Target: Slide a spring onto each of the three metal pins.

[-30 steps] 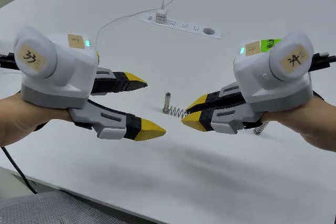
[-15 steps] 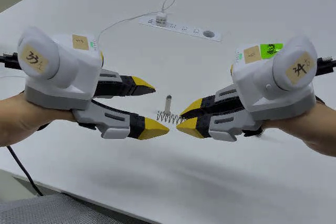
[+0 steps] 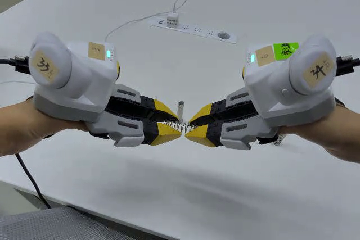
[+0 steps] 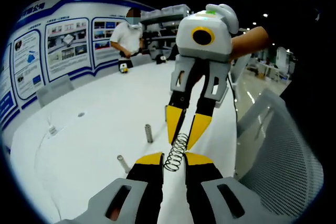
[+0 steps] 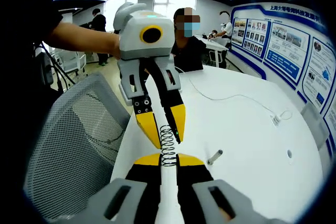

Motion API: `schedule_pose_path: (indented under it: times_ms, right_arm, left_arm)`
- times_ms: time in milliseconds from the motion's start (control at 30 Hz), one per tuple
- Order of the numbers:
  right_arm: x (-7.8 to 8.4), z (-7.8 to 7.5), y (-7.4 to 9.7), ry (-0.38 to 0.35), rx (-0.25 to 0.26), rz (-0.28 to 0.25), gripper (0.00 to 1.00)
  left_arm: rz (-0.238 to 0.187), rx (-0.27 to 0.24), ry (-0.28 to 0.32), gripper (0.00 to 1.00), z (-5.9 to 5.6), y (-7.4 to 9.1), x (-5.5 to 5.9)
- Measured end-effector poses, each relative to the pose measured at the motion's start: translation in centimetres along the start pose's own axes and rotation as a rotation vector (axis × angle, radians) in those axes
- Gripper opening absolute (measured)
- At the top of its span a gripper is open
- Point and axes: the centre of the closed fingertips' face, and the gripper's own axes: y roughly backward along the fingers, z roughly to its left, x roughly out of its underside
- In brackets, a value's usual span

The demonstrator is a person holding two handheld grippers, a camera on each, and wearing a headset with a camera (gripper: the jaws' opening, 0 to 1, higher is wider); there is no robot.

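A small coil spring (image 3: 179, 126) hangs just above the white table, stretched between my two grippers. My left gripper (image 3: 169, 126) is shut on its left end and my right gripper (image 3: 193, 127) is shut on its right end, the yellow tips almost meeting. In the left gripper view the spring (image 4: 176, 153) runs from my own jaws up into the right gripper (image 4: 186, 127). In the right gripper view the spring (image 5: 168, 148) leads up to the left gripper (image 5: 165, 124). One metal pin (image 3: 180, 108) stands upright just behind the spring. Two pins (image 4: 149, 132) (image 4: 123, 163) stand on the table.
Part of another spring (image 3: 277, 139) peeks out under my right gripper. A white power strip (image 3: 194, 27) with a plugged charger and cable lies at the back of the table (image 3: 185, 189). A mesh chair (image 5: 79, 145) stands at the near edge. People are in the room behind.
Both grippers have come together over the table. The left gripper, open before, has shut onto the free end of the spring held by the right gripper.
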Motion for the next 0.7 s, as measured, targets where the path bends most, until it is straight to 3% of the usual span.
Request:
schedule_pose_path:
  times_ms: [100, 267, 467, 700]
  right_arm:
    - [-0.01, -0.1, 0.01, 0.005, 0.002, 0.002, 0.1]
    - [-0.19, -0.36, 0.15, 0.014, 0.014, 0.001, 0.11]
    - [-0.22, -0.32, 0.23, 0.046, 0.015, -0.009, 0.12]
    - [0.16, -0.18, 0.24, 0.029, 0.0, -0.011, 0.16]
  left_arm:
    - [0.006, 0.004, -0.008, 0.14, 0.02, -0.02, 0.02]
    - [0.015, 0.007, -0.078, 0.11, -0.09, -0.04, -0.09]
    - [0.019, 0.014, -0.096, 0.1, -0.27, -0.07, -0.03]
    - [0.018, 0.018, -0.101, 0.1, -0.44, -0.1, -0.12]
